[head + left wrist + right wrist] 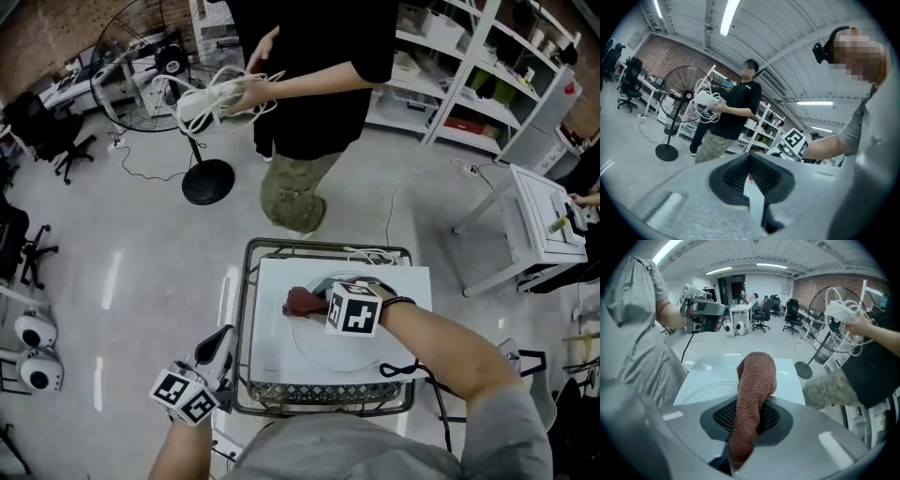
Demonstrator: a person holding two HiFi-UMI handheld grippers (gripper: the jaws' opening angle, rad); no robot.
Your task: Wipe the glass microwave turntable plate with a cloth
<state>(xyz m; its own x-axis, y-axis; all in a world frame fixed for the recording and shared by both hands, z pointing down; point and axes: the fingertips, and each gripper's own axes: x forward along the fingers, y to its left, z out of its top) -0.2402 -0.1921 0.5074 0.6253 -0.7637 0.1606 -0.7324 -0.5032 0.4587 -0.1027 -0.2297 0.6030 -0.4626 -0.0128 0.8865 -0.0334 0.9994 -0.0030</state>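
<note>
The round glass turntable plate point(323, 354) lies flat on a white top point(412, 281) inside a wire cart point(246, 319). My right gripper point(323, 302) is over the plate's far edge, shut on a reddish-brown cloth point(302, 301). In the right gripper view the cloth point(757, 376) stands out from between the jaws of that gripper point(747, 411) and hangs over the plate point(710, 389). My left gripper point(223, 337) is held off the cart's left side, beside its rim. Its jaws point(750, 157) meet at the tips with nothing between them.
A person point(309, 84) stands just beyond the cart holding a coil of white cable point(225, 94). A floor fan point(208, 178) stands on the left, shelving point(469, 66) at the back right, a white cabinet point(539, 225) on the right. Office chairs point(37, 141) are at far left.
</note>
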